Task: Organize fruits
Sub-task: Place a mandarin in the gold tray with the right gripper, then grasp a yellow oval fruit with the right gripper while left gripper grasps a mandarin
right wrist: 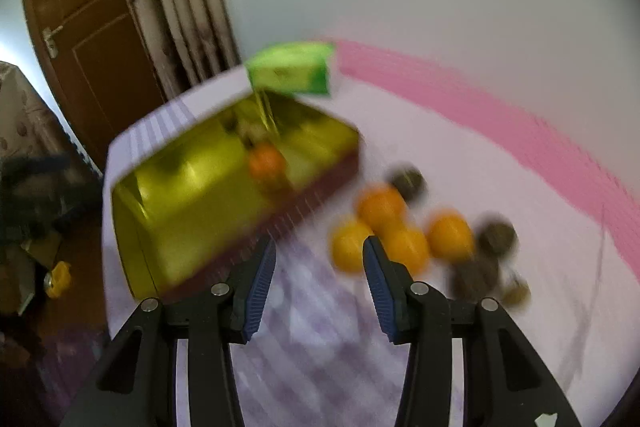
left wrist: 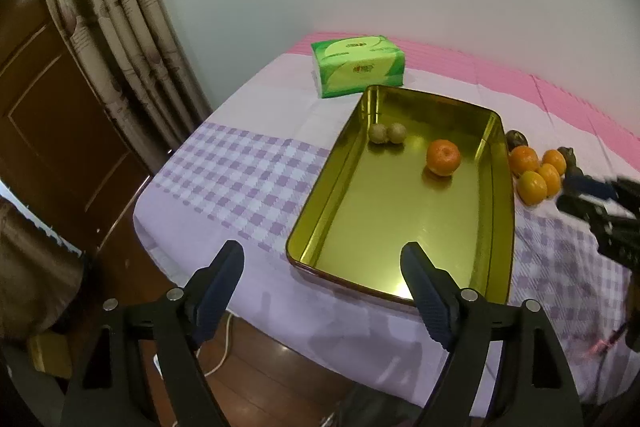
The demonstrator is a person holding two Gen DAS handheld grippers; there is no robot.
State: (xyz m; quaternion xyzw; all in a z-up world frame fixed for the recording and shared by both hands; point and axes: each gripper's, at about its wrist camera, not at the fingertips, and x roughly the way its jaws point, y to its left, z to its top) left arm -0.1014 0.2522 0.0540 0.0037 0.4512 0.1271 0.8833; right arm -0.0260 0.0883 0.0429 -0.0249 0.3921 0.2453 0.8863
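1. The left gripper (left wrist: 322, 261) hangs spread wide and empty over the near end of the gold tray (left wrist: 500, 227).
2. The right gripper (right wrist: 319, 253) gapes empty just short of the oranges (right wrist: 404, 233) heaped on the cloth beside the tray.
3. One orange (left wrist: 443, 157) and two small brown fruits (left wrist: 386, 133) lie in the tray.

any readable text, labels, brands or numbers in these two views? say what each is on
None can be read.
Tissue pack: a red logo on its front and a small mark on its top, both too small to make out; motion-blurred in the right wrist view.
Gold tray, fruits, cloth: no print visible.
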